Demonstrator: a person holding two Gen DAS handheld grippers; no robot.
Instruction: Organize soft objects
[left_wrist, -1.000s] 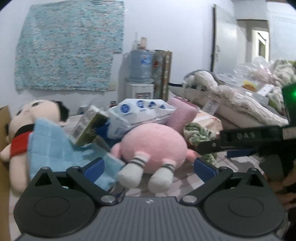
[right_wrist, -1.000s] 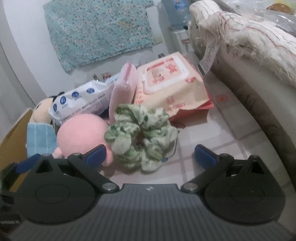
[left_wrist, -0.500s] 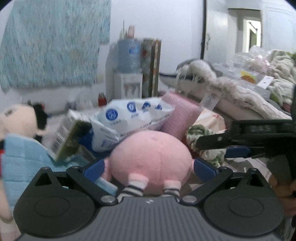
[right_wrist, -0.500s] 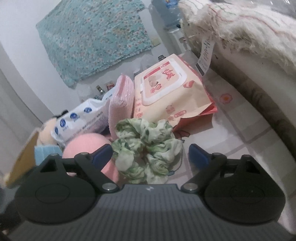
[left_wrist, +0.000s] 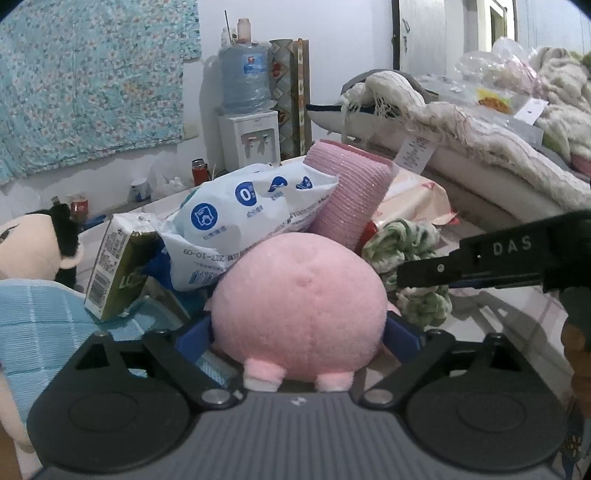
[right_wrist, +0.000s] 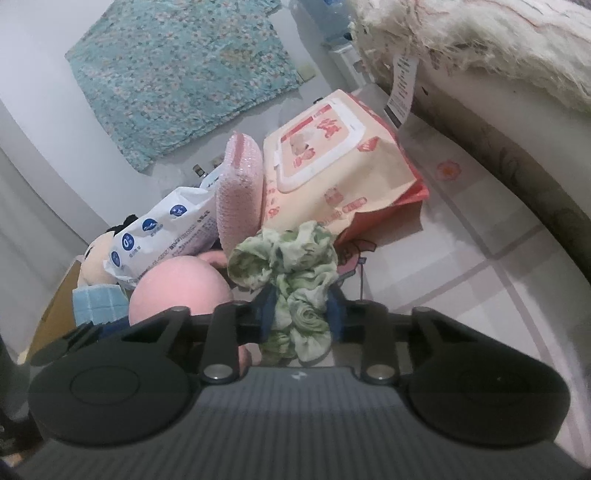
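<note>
Both hands are going for a pick at once here, so this is the grab stage of sorting the pile. Going from the left: the left gripper (left_wrist: 297, 338) is sitting wide around the pink plush (left_wrist: 299, 306), blue pads right at its sides. Its jaws have just been closing in a little, and I can't tell if they're actually squeezing yet. The plush is lying on the tiled floor (right_wrist: 491, 295) in front of the white tissue pack (left_wrist: 243, 225). Over to the right, the right gripper (right_wrist: 301, 314) has just been clamping down, and it's now pinching the green scrunchie (right_wrist: 291, 273), bunching the fabric. Next I'd guess the left needs to finish its squeeze, then both lift clear.
</note>
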